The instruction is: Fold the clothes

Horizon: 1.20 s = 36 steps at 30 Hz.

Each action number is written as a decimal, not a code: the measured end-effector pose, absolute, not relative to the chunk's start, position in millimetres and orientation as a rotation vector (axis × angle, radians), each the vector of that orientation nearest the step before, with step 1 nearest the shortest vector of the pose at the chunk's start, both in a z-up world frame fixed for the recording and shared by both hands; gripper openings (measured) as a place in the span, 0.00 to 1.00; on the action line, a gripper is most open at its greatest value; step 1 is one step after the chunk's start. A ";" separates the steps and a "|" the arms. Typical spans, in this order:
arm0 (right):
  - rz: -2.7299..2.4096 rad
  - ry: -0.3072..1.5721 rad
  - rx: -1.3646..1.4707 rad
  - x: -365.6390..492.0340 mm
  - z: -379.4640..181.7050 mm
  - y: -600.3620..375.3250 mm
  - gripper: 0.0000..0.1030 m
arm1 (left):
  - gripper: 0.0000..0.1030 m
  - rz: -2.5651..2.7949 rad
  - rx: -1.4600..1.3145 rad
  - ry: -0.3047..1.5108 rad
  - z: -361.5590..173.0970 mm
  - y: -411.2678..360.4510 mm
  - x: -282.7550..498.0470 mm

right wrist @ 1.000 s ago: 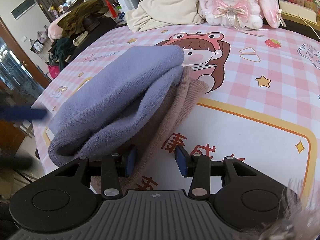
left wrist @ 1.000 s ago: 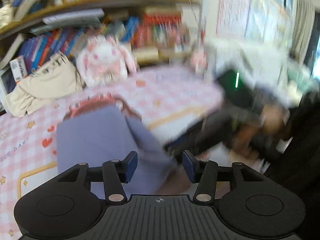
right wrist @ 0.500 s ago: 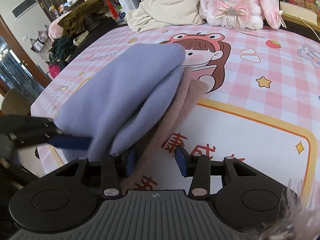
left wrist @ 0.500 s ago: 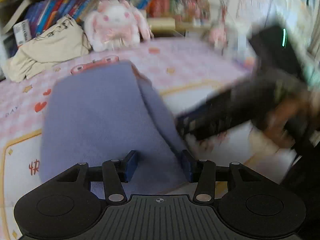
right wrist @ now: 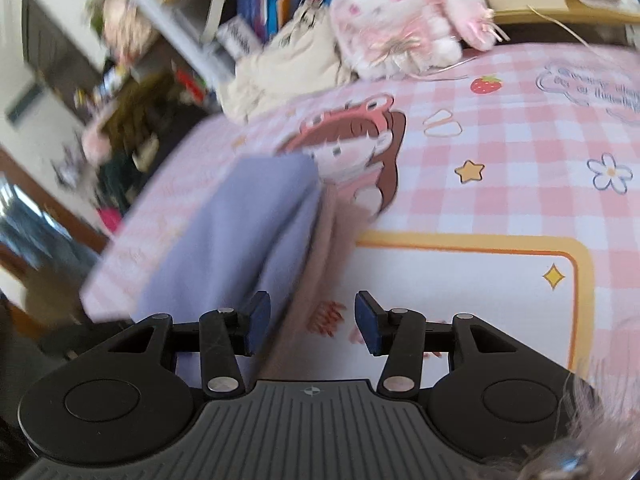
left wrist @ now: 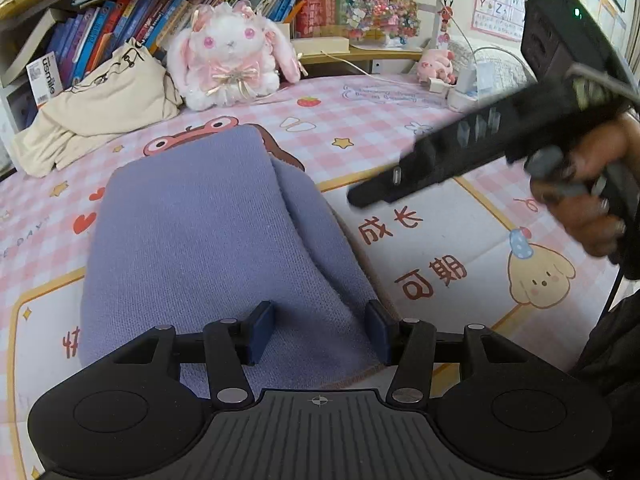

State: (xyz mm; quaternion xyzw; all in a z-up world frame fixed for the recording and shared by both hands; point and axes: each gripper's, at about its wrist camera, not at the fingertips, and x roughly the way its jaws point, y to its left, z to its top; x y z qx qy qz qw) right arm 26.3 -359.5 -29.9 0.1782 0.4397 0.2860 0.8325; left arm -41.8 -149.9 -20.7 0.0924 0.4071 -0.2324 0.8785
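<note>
On the pink checked tablecloth (left wrist: pixel 400 136), printed with cartoons and a yellow border, lies the folded lilac sweater (left wrist: pixel 208 240), a soft fine knit with rounded edges and a beige-pink layer beneath. My left gripper (left wrist: pixel 320 330) hangs over its near end, jaws opening, pads clear of the knit. My right gripper (right wrist: pixel 312 320), at the sweater's right edge, is likewise opening, gripping nothing. Far: plush rabbit (left wrist: pixel 230 56), cream cloth (left wrist: pixel 100 108), bookshelf (left wrist: pixel 160 12).
</note>
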 end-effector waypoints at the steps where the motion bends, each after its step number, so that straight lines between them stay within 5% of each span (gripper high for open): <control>1: 0.610 0.929 0.408 28.9 -27.9 -361.7 0.44 | 0.50 -0.481 0.182 0.841 -16.2 -148.8 -41.3; 9: 0.649 0.945 0.493 35.7 -27.1 -355.2 0.44 | 0.62 -0.373 0.070 0.655 32.8 -116.5 -41.1; 21: 0.664 1.037 0.541 75.6 -50.9 -313.0 0.44 | 0.62 -0.324 0.290 0.716 -20.0 -133.6 -51.3; 23: 0.648 1.028 0.526 78.4 -49.1 -307.9 0.37 | 0.62 -0.333 0.299 0.720 -20.1 -133.2 -50.5; 24: 0.661 1.003 0.492 75.2 -44.1 -304.4 0.25 | 0.62 -0.335 0.290 0.723 -19.8 -131.8 -49.7; 28: 0.818 0.767 0.295 40.7 -8.2 -291.0 0.17 | 0.62 -0.345 0.266 0.736 -19.5 -128.3 -49.0; 30: 0.806 0.699 0.166 22.6 0.1 -283.5 0.17 | 0.62 -0.350 0.265 0.743 -20.2 -128.1 -48.7; 36: 0.585 0.938 0.312 53.4 -42.8 -301.6 0.28 | 0.65 -0.364 0.285 0.751 -21.4 -131.7 -45.8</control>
